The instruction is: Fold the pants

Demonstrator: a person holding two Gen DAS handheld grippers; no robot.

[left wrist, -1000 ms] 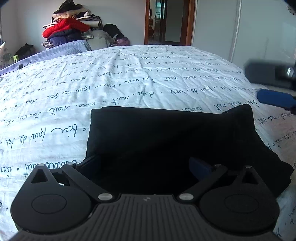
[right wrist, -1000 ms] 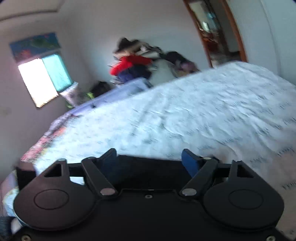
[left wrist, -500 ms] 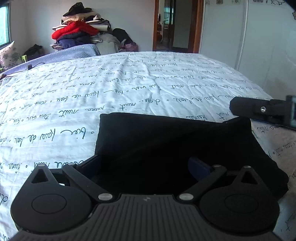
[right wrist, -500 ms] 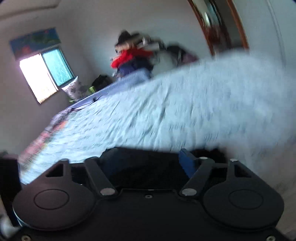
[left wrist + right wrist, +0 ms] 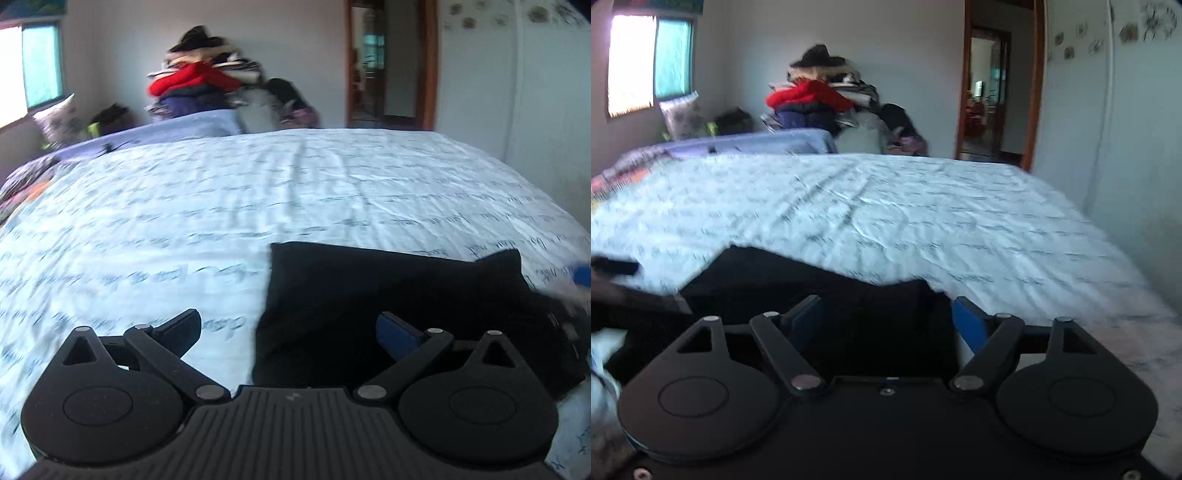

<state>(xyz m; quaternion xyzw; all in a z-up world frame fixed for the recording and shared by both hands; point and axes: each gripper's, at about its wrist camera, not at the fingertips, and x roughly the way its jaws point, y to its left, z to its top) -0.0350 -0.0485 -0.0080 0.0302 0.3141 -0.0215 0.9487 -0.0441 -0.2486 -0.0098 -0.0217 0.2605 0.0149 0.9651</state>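
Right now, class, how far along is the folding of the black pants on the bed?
Done: the black pants lie as a compact folded block on the printed bedsheet. In hand: nothing; the left gripper and right gripper are both open, gripping no cloth. Left: perhaps a final fold or tidying the raised far corner.

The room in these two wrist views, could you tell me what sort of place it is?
Most likely a bedroom in a home. A wide bed with a script-printed sheet fills both views, folded black pants lie on it, and a pile of clothes is heaped against the far wall beside a wooden doorway.
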